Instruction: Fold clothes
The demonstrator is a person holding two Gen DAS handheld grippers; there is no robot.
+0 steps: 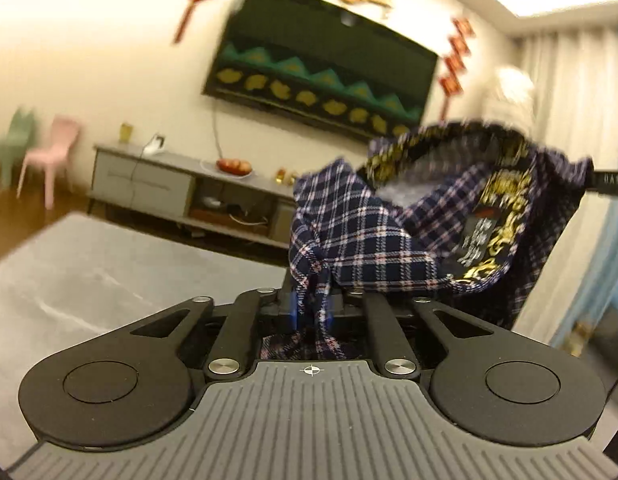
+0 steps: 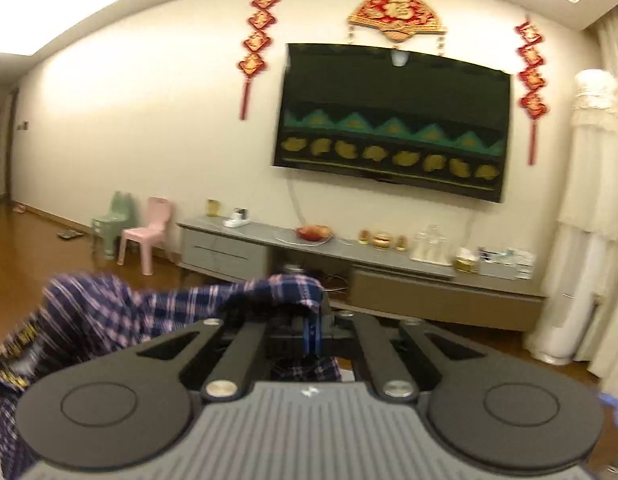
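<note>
A navy plaid garment [image 1: 369, 240] with a black-and-gold patterned band hangs in the air, stretched between my two grippers. My left gripper [image 1: 311, 314] is shut on a bunched fold of it, and the cloth spills up and to the right from the jaws. In the right wrist view the same plaid garment [image 2: 121, 304] drapes away to the left. My right gripper [image 2: 313, 336] is shut on its edge, which folds over the fingertips. Both views are blurred around the cloth.
A grey surface [image 1: 89, 272] lies below on the left. Across the room stand a long grey TV cabinet [image 2: 389, 276], a wall-mounted TV [image 2: 393, 120], a pink chair [image 2: 149, 232] and a green chair [image 2: 113, 224]. Pale curtains [image 2: 581, 240] hang on the right.
</note>
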